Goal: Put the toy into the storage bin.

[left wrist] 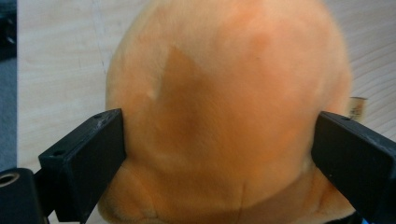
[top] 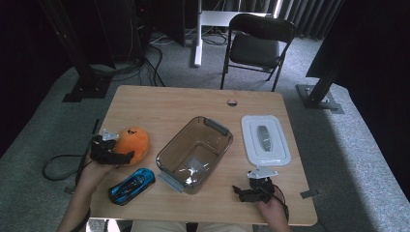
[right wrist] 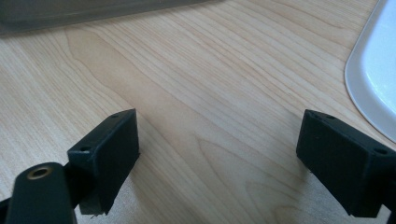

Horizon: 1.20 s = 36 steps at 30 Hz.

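With my left gripper (top: 117,155) spread wide around the orange plush toy (left wrist: 224,112) at the table's left edge, I'd close gently across its middle so it won't squirt out, leaving my right gripper (top: 240,192) open and idle beside the white lid (top: 265,139).

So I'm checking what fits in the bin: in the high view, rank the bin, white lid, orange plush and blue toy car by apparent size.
1. Bin
2. White lid
3. Orange plush and blue toy car: too close to rank.
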Tool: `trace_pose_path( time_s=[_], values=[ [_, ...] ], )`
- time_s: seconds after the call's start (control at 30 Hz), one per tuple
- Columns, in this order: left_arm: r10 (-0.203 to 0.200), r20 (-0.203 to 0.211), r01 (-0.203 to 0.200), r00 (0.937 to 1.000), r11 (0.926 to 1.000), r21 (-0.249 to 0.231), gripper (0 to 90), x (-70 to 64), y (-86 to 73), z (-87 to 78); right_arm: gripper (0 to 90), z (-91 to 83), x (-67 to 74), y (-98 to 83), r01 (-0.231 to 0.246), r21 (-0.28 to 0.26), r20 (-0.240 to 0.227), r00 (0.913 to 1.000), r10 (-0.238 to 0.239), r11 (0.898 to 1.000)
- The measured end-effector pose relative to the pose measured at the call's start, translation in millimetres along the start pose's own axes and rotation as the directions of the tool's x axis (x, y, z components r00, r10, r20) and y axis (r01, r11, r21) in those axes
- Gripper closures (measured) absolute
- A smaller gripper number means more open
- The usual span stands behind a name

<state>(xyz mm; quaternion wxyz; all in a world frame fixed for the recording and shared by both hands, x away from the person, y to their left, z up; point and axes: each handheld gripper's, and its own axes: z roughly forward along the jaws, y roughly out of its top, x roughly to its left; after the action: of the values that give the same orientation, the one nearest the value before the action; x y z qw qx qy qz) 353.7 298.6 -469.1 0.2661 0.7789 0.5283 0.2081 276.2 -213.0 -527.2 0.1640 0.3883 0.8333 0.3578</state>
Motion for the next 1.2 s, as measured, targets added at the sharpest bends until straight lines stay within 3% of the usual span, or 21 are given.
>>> trace_pose_path(
  time_s=[0.1, 0.17, 0.23, 0.4, 0.6, 0.77, 0.87, 1.03, 1.2],
  values=[
    [-0.023, 0.019, 0.023, 0.9996, 0.9993, 0.028, 5.4, 4.4, -2.2, 6.6, 12.7, 0.1, -0.1, 0.1, -0.004, 0.0, 0.004, 1.0, 0.004, 1.0],
    [-0.016, 0.029, 0.015, 0.9994, 0.9993, 0.035, 9.2, 5.5, -4.1, 9.8, 12.7, 0.1, -0.1, 0.1, -0.004, 0.0, 0.003, 1.0, 0.004, 1.0],
    [-0.011, 0.045, 0.01, 0.9989, 0.9995, 0.029, 17.3, 7.7, -4.9, 10.5, 12.7, 0.1, -0.1, 0.1, -0.004, 0.0, 0.004, 1.0, 0.004, 1.0],
    [0.051, 0.042, -0.051, 0.9978, 0.9986, 0.01, 44.3, 2.5, -6.0, 5.0, 12.7, 0.1, -0.1, 0.1, -0.004, 0.0, 0.003, 1.0, 0.004, 1.0],
    [0.059, 0.044, -0.058, 0.9973, 0.9979, -0.029, 59.9, 1.5, -5.9, -3.0, 12.7, 0.1, -0.1, 0.1, -0.004, 0.0, 0.003, 1.0, 0.004, 1.0],
    [0.027, 0.062, -0.025, 0.9977, 0.9992, -0.031, 61.1, 3.8, 1.0, -9.2, 12.7, 0.1, -0.1, 0.1, -0.004, 0.0, 0.003, 1.0, 0.004, 1.0],
    [0.03, 0.062, -0.027, 0.9976, 0.9989, -0.037, 62.9, 4.2, 5.2, -13.9, 12.7, 0.1, -0.3, 0.1, -0.004, -0.001, 0.002, 1.0, 0.004, 1.0],
    [0.01, 0.094, -0.003, 0.9956, 0.9974, -0.072, 62.8, 4.5, 12.0, -25.0, 12.7, 0.1, -0.1, 0.1, -0.005, -0.001, 0.004, 1.0, 0.005, 1.0],
    [0.034, 0.098, -0.025, 0.9946, 0.9954, -0.092, 62.9, 0.7, 20.2, -36.5, 12.7, 0.1, -0.1, 0.1, -0.005, -0.001, 0.004, 1.0, 0.005, 1.0]
  ],
)
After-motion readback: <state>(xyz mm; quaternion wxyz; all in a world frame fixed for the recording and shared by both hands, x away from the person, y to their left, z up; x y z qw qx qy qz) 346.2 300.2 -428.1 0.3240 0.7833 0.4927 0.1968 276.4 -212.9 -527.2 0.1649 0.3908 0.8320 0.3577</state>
